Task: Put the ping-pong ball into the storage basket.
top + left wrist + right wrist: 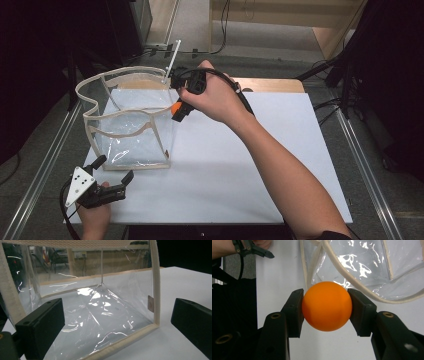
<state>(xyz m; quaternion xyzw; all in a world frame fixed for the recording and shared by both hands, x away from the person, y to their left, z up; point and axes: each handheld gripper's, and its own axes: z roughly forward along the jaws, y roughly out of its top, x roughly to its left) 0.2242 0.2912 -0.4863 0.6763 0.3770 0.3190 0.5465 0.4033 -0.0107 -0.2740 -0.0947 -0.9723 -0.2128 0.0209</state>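
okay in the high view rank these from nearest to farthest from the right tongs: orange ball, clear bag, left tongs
1. Orange ball: clamped in the right tongs.
2. Clear bag: just left, its rim beside the ball.
3. Left tongs: far down at the table's near left corner.

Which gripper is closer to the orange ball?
Right. The right gripper clamps the ball beside the clear bag's rim. The left gripper sits open on the bag's near side, apart.

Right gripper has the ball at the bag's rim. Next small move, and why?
Probably carry the orange ball sideways over the clear bag's open top before releasing. The right gripper clamps it just outside the rim, and the left gripper waits open by the bag's base.
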